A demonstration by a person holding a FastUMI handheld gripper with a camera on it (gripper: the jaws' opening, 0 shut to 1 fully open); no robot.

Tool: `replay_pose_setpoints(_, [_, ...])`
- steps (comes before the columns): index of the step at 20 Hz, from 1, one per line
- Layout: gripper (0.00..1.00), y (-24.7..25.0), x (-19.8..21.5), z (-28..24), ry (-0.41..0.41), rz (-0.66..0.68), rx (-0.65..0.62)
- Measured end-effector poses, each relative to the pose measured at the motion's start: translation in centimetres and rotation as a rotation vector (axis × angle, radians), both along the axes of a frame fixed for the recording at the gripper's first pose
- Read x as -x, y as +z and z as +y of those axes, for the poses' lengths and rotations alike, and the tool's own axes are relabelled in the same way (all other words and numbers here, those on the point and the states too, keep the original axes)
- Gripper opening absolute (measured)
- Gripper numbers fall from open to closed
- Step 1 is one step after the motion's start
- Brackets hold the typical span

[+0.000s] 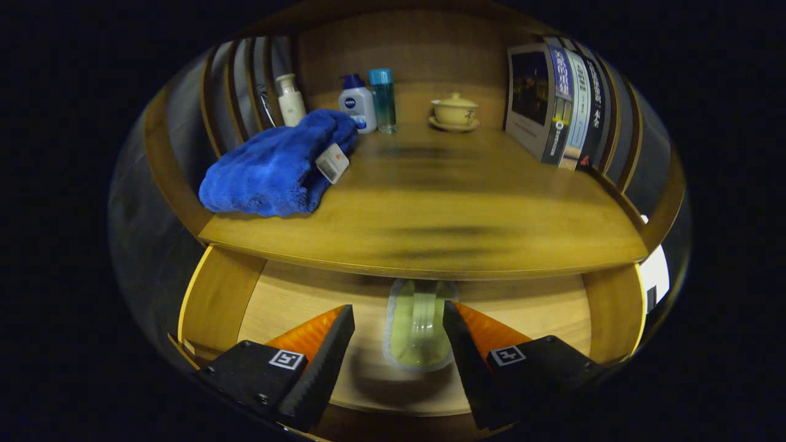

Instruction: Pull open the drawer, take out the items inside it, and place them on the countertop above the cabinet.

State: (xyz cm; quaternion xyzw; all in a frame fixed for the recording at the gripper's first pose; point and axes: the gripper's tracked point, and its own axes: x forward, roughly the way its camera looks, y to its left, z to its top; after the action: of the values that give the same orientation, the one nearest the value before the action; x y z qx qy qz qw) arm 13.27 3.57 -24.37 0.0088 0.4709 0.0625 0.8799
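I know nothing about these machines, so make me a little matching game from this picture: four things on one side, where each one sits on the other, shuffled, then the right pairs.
Things:
1. blue towel
2. lidded cup on a saucer
3. books
4. pale green packet

Places:
A. down in the open drawer, just ahead of the open tool
B. upright at the countertop's right end
C. at the back of the countertop, between the bottles and the books
D. at the countertop's left end, in front of the bottles

Pairs: 1-D, 2-C, 3-B, 4-A
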Motion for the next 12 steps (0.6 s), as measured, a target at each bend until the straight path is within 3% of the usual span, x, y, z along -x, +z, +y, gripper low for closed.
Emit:
replay_pose_setpoints(2, [0.88,-0.8,0.2,0.2,-0.023,0.030,-0.024])
replay_pose_setpoints(5, [0.71,-1.4,0.4,0.2,-0.038,0.060,-0.030])
replay_pose_setpoints(6, [0.72,-1.8,0.3,0.0,-0.038,0.067,-0.024])
replay_pose_setpoints(12, [0.31,-2.8,-0.1,-1.7,-0.047,0.057,0.017])
